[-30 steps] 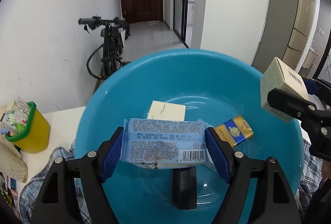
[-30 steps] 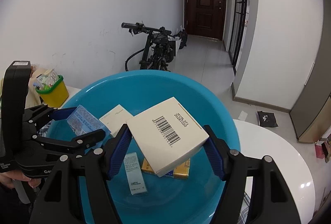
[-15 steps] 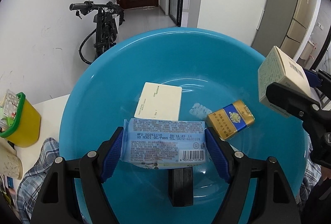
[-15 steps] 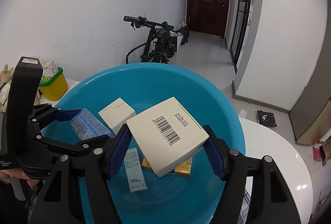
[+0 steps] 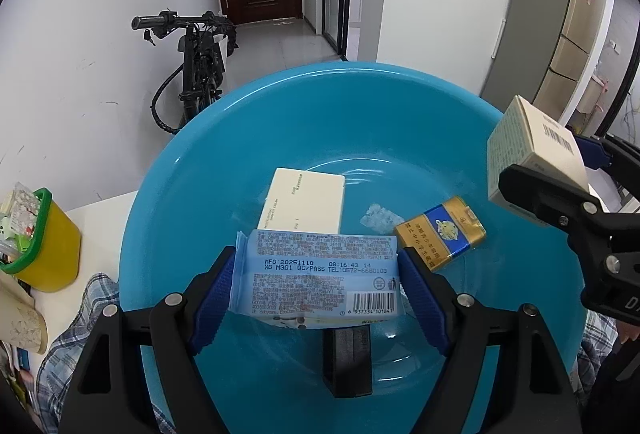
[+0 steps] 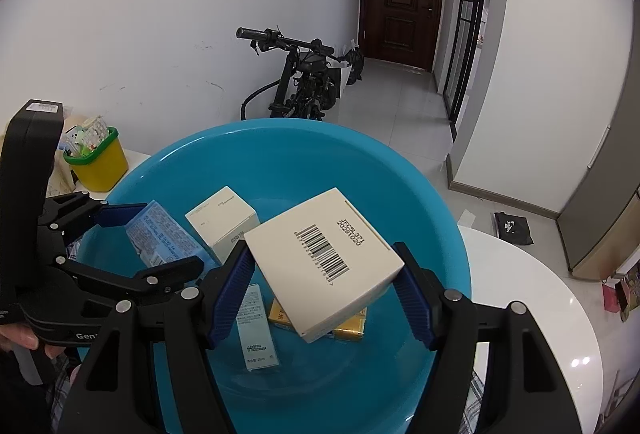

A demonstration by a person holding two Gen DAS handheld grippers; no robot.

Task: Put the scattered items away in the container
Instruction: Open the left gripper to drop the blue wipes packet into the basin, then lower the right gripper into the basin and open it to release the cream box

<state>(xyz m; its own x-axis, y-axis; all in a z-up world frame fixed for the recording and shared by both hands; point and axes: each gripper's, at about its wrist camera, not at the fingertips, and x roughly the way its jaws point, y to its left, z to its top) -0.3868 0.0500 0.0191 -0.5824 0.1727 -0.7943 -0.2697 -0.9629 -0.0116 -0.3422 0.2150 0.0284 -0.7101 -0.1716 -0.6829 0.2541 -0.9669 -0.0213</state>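
Note:
A large blue basin (image 5: 248, 137) (image 6: 304, 153) sits on the table. My left gripper (image 5: 318, 282) is shut on a light-blue wipes pack (image 5: 320, 274) and holds it over the basin's near side. My right gripper (image 6: 324, 278) is shut on a cream box with a barcode (image 6: 324, 254) and holds it above the basin; that box also shows at the right of the left wrist view (image 5: 532, 161). In the basin lie a white box (image 5: 304, 197) (image 6: 224, 218), a gold-and-blue cigarette pack (image 5: 440, 234) and a narrow white carton (image 6: 256, 330).
A yellow bin with a green rim (image 5: 40, 246) (image 6: 96, 157) stands on the white table (image 6: 532, 306) left of the basin. A checked cloth (image 5: 72, 338) lies under the basin's near-left side. A bicycle (image 6: 304, 73) leans at the wall beyond.
Both grippers kept hold of their items over the basin. The left wrist view came closer and lower over the basin, and the items inside look larger.

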